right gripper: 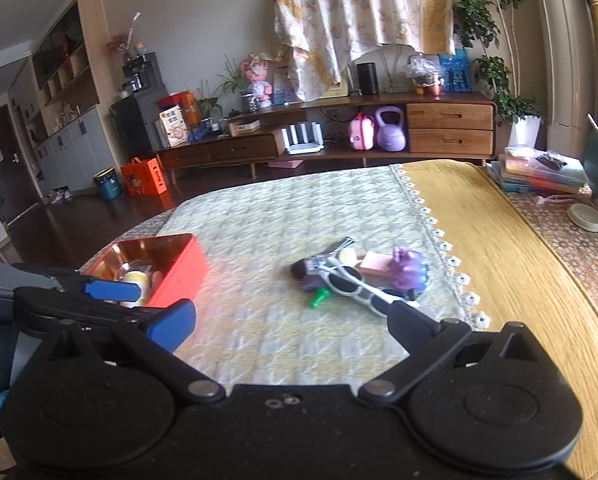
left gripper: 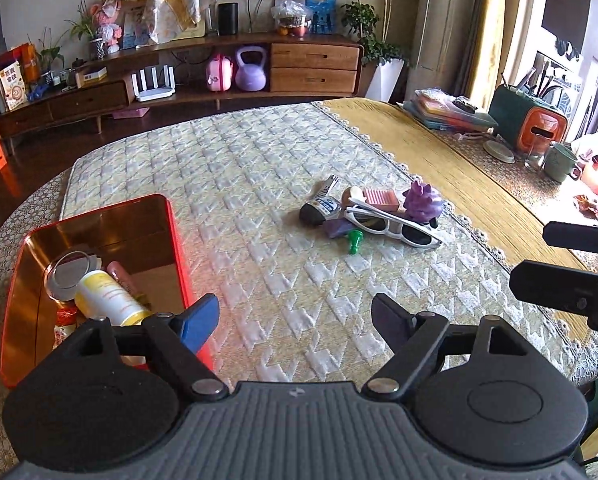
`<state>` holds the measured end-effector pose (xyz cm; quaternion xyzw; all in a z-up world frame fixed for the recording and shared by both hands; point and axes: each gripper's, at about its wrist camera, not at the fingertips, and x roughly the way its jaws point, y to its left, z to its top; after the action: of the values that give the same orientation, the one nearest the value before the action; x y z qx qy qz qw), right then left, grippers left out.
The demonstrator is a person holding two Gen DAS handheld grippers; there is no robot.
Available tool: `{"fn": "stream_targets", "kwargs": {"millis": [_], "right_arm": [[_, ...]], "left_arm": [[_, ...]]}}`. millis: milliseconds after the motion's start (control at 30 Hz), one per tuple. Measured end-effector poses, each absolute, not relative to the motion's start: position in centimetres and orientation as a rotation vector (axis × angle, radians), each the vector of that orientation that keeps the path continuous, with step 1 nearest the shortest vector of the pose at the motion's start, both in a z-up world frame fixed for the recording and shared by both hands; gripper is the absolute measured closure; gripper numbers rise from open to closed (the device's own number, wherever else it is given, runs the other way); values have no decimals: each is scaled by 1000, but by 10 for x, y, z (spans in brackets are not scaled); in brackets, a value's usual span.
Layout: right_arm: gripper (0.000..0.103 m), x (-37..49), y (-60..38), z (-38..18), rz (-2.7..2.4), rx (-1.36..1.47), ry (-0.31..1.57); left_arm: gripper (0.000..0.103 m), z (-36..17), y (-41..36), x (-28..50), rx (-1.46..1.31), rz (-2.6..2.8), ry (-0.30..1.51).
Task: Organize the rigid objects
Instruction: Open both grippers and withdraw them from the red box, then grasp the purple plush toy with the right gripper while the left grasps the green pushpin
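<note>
A small pile lies on the quilted mat: white sunglasses [left gripper: 393, 226] [right gripper: 359, 286], a purple toy figure [left gripper: 422, 200] [right gripper: 408, 268], a pink ribbed block [left gripper: 380, 199] [right gripper: 373, 264], a dark tube [left gripper: 319, 209], a green peg [left gripper: 354, 240] [right gripper: 318, 298]. A red tin box [left gripper: 99, 220] [right gripper: 179, 268] at the left holds a yellow-white bottle [left gripper: 107, 298], a round lid [left gripper: 69, 274] and a pink item. My left gripper [left gripper: 295, 318] is open and empty beside the box. My right gripper [right gripper: 291, 324] is open and empty, just short of the sunglasses.
The mat [left gripper: 239, 168] covers a table with a yellow cloth [left gripper: 439, 160] on the right. Books [left gripper: 447, 114], a green-orange container [left gripper: 527, 120] and a mug [left gripper: 559, 162] stand at the far right. A wooden sideboard [left gripper: 219, 68] lies beyond the table.
</note>
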<state>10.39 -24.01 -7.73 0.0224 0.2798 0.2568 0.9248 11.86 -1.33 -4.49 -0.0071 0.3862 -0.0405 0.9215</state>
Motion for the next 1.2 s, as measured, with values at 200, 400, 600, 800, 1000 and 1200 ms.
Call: {"fn": "stream_targets", "kwargs": {"millis": [200,400,600,800,1000,1200], "right_arm": [[1,125,-260,-82,480,40,583],[1,157,-274,-90,438,46,608],[1,193,-282,-103,401,49,649],[3,221,-282,-116,395,39,688],[8,239,-278,-126,409,28,707],[12,257,-274,-138,399,30,726]], "left_arm": [[19,-50,-22,139,-39,-81,797],[19,-60,-37,159,-37,-92,800],[19,-74,-54,179,-21,-92,805],[19,-89,-63,199,-29,-93,817],[19,-108,-68,217,-28,-77,828],[20,-120,-71,229,-27,-67,838]]}}
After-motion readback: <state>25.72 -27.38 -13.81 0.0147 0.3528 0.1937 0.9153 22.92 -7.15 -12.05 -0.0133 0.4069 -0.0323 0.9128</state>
